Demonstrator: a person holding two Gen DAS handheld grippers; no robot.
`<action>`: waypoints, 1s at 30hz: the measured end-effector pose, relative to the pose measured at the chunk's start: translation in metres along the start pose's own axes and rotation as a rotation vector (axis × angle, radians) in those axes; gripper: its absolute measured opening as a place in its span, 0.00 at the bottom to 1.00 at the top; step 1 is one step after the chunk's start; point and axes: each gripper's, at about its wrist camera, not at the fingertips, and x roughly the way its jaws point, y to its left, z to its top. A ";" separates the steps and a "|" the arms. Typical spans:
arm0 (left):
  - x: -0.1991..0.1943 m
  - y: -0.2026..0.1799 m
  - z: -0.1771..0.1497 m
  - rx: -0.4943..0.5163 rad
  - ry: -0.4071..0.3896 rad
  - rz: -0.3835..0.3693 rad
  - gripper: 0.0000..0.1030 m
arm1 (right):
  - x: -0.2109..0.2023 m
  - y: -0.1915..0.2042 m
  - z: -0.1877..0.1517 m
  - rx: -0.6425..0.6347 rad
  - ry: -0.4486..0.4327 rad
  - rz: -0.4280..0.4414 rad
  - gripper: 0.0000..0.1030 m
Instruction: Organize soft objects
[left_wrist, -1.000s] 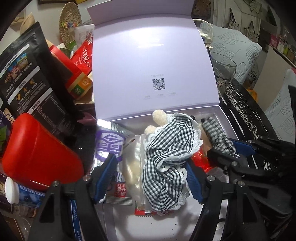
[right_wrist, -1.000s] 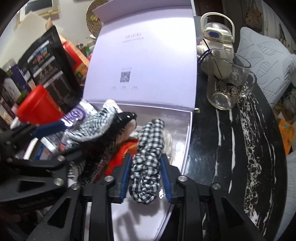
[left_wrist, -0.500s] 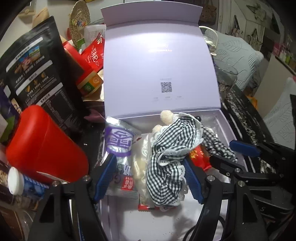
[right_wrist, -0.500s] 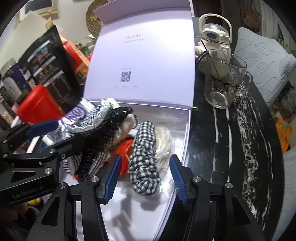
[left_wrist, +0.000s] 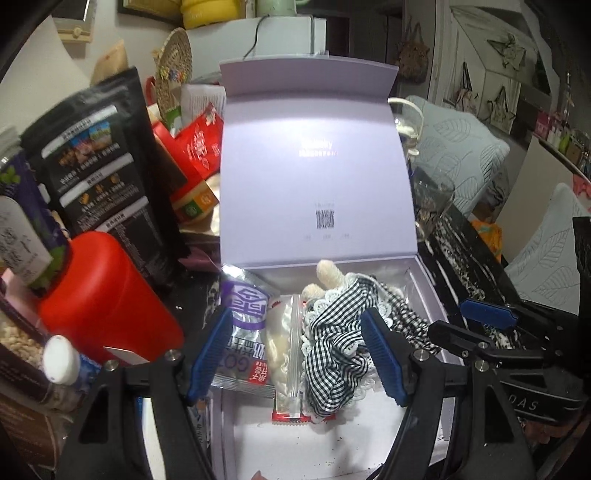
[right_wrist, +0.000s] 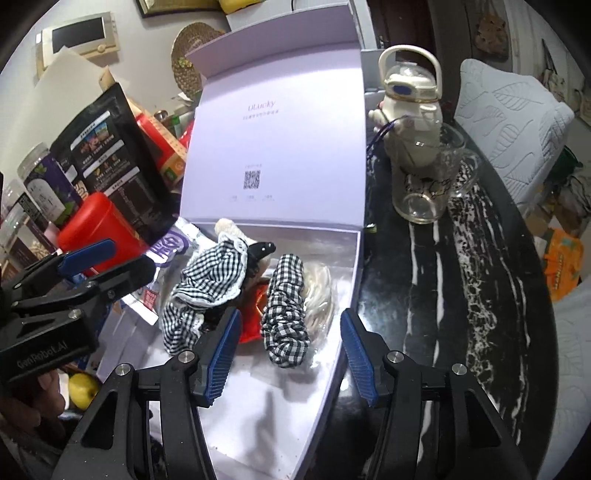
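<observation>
An open lilac box (left_wrist: 421, 291) (right_wrist: 352, 266) holds soft things. A black-and-white checked cloth with lace trim (left_wrist: 332, 336) (right_wrist: 210, 277) lies in its middle, over a plush toy (left_wrist: 327, 273). A checked scrunchie (right_wrist: 286, 306) lies to its right beside a white fluffy piece (right_wrist: 319, 291). A clear zip bag (left_wrist: 286, 343) and a purple snack packet (left_wrist: 243, 314) lie at the left. My left gripper (left_wrist: 299, 358) is open, jaws either side of the bag and cloth. My right gripper (right_wrist: 288, 354) is open just behind the scrunchie.
A red canister (left_wrist: 99, 295) (right_wrist: 96, 225), black pouches (left_wrist: 99, 177) and jars crowd the left. A glass mug (right_wrist: 424, 192) and a white kettle-shaped bottle (right_wrist: 410, 107) stand on the black marble table (right_wrist: 461, 295) to the right. The box lid (left_wrist: 314, 177) stands upright behind.
My right gripper has let go of the scrunchie, opened wide and drawn back. My left gripper has also pulled back and up from the box, still open.
</observation>
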 end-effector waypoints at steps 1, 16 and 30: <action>-0.004 0.000 0.001 0.003 -0.009 0.002 0.69 | -0.005 0.001 0.001 -0.001 -0.008 -0.002 0.54; -0.106 -0.006 0.003 0.043 -0.185 0.022 0.69 | -0.108 0.046 0.003 -0.097 -0.228 -0.067 0.54; -0.212 -0.016 -0.053 0.072 -0.333 -0.016 0.69 | -0.217 0.088 -0.064 -0.146 -0.447 -0.138 0.69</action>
